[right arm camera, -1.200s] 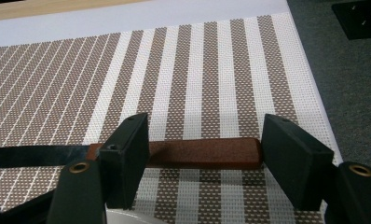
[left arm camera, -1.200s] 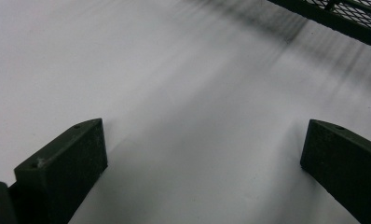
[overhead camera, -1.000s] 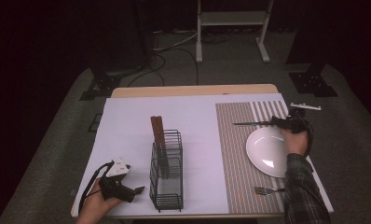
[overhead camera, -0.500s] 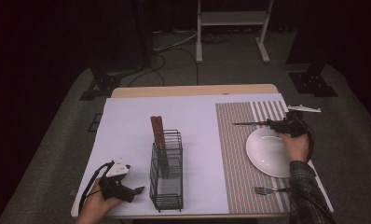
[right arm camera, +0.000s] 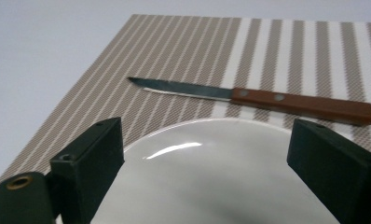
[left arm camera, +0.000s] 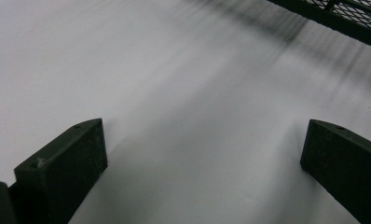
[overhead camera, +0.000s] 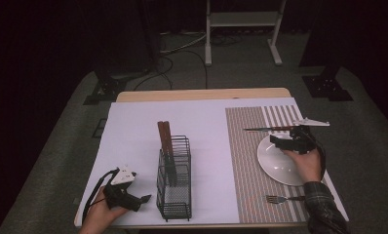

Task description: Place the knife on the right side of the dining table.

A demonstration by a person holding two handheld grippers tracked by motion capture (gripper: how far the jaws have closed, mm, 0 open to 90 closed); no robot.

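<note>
Dark floor and stand legs lay beyond the table [overhead camera: 133, 126], whose top was covered in white with a striped mat [overhead camera: 245, 161] on the person's right side. The plate [overhead camera: 275, 163] serves as landmark. Just beyond the plate, on the mat, lay the knife [right arm camera: 253, 95], blade pointing toward the table's middle, handle the other way; its wooden handle was close to the plate's far rim without clearly touching it. The right tongs [overhead camera: 280, 141] hovered over the plate's far edge, jaws having just been opening, now wide apart and empty, nothing between them but the plate below. That reads as the knife just set down and let go, with the place setting partly laid. A fork [overhead camera: 280, 198] already lay on the near side of the plate, on the mat. Well to the left of the plate stood a wire rack [overhead camera: 174, 180] with two brown handles [overhead camera: 164, 139] rising from it. The next move probably calls for the right hand to clear the plate and reach toward that rack for another piece, coming down from above so the wires do not snag. The left tongs [overhead camera: 143, 199] rested still further left of the plate, beside the rack, spread wide and empty.
</note>
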